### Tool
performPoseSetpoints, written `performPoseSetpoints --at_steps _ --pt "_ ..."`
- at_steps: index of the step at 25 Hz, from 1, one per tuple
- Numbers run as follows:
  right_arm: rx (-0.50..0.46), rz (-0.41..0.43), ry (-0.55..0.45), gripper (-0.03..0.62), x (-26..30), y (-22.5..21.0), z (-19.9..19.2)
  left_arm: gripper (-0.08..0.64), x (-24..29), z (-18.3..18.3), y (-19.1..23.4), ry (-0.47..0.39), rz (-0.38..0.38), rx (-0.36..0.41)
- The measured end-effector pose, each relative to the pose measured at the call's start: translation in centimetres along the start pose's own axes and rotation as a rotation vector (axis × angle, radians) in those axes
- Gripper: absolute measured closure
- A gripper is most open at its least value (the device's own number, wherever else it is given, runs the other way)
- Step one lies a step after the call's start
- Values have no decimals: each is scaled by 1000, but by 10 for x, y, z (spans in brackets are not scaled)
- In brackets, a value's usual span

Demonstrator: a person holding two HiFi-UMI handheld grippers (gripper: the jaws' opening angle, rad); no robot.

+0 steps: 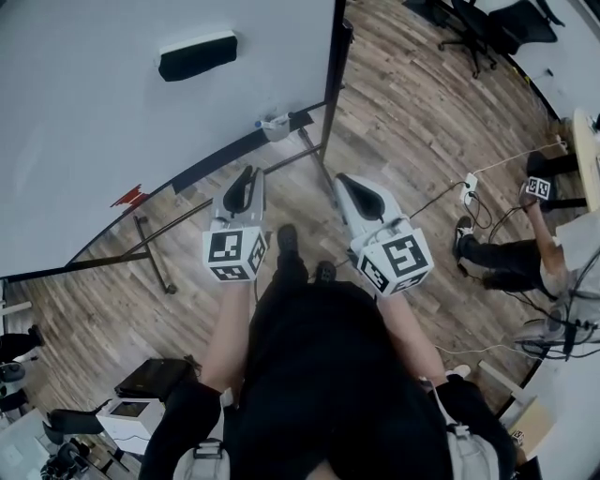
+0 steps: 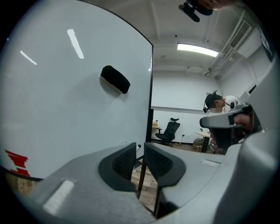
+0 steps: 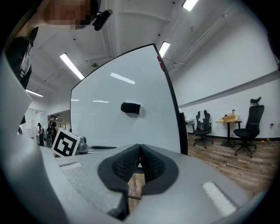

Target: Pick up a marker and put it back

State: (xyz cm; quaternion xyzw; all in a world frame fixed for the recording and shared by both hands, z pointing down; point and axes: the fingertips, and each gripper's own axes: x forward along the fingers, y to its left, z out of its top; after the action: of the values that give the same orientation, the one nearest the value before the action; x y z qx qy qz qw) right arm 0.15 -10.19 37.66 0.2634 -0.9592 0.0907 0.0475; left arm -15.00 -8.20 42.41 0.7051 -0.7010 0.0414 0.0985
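Note:
A white whiteboard [image 1: 94,122] on a stand fills the upper left of the head view, with a black eraser [image 1: 197,54] stuck to it. At the board's lower right corner a small pale holder [image 1: 276,126] on the ledge carries a marker with a blue end [image 1: 260,124]. My left gripper [image 1: 246,174] hangs in the air below that holder, apart from it. In the left gripper view its pads [image 2: 127,159] stand a narrow gap apart with nothing between them. My right gripper [image 1: 347,180] floats beside it to the right, its pads [image 3: 151,164] touching at the tips and empty.
The board's dark stand legs [image 1: 155,253] spread over the wooden floor. A person [image 1: 525,258] sits at the right by a table, with a power strip [image 1: 469,187] and cables on the floor. Office chairs [image 1: 487,28] stand at the back. Boxes [image 1: 141,394] lie at lower left.

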Motion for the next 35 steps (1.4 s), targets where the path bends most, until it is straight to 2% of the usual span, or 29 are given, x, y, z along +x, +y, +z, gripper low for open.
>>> performPoseSetpoints --at_steps 7,15,26,35 --pt "-4 10 8 591 -28 8 -13 505 -41 -2 -19 -20 30 -8" --pt "-17 61 2 591 -50 15 -20 520 -71 5 -46 -51 43 -12" --pt "-50 89 -2 591 -60 21 -21 543 -83 7 -67 -66 31 -3" --pt "-72 110 -8 591 -52 30 -14 546 -85 15 -67 -70 31 -3"
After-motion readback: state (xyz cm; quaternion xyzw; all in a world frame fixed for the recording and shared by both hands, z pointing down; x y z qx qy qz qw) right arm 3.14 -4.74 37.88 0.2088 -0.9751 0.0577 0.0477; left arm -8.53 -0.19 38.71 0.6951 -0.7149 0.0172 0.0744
